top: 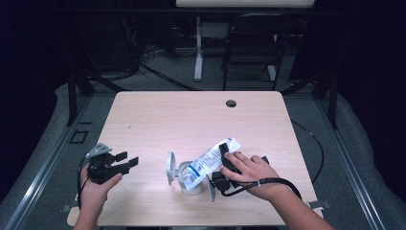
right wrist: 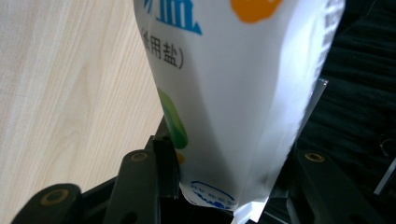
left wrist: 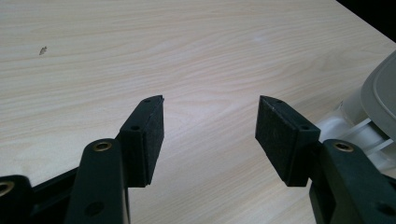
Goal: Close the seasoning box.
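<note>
A white salt pouch with blue print and green and orange marks hangs tilted above the table, its lower end over a white round container whose lid stands up at the left. My right gripper is shut on the pouch's upper part. In the right gripper view both jaws press against the pouch near its sealed edge, in my right gripper. My left gripper is held at the table's left side, open and with nothing in it. The left gripper view shows my left gripper over bare wood, with the container at the right edge.
The light wooden table has a round cable hole near its far edge. A dark chair and a table leg stand beyond it. A black cable loops off the right side.
</note>
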`<move>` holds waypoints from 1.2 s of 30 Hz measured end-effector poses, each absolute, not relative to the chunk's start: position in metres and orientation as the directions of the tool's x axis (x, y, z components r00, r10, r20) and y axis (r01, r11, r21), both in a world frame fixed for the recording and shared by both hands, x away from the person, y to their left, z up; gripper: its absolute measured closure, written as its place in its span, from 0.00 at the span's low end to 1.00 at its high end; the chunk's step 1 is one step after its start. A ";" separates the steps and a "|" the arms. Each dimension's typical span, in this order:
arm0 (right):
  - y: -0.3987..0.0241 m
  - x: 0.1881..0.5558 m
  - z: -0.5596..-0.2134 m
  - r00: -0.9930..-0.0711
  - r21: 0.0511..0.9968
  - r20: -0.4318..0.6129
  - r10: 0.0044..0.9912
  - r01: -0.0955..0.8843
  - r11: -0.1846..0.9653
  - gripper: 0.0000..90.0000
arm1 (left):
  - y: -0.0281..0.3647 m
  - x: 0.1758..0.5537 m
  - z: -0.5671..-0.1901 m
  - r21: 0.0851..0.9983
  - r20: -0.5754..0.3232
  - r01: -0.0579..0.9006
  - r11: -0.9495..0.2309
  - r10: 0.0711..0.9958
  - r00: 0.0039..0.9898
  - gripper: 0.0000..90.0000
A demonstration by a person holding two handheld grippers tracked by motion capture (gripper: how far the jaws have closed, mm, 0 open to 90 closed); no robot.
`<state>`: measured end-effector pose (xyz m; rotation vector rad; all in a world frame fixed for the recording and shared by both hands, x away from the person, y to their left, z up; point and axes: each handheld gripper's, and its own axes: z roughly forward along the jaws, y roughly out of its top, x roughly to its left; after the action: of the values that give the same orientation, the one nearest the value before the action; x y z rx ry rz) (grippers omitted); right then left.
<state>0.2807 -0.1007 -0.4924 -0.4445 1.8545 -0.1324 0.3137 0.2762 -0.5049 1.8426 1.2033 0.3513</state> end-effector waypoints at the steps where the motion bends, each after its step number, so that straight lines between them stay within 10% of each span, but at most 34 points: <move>1: -0.101 0.281 -0.492 -0.262 -0.309 -0.893 -0.366 -0.236 0.921 0.64 | 0.276 0.314 -0.505 0.791 -0.217 0.595 -0.142 0.844 0.490 0.47; 36: -0.098 0.279 -0.490 -0.276 -0.301 -0.892 -0.359 -0.230 0.925 0.69 | 0.277 0.314 -0.505 0.789 -0.218 0.597 -0.143 0.844 0.490 0.47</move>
<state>0.2794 -0.0978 -0.4899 -0.4333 1.8684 -0.1322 0.3137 0.2772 -0.5050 1.8451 1.2052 0.3494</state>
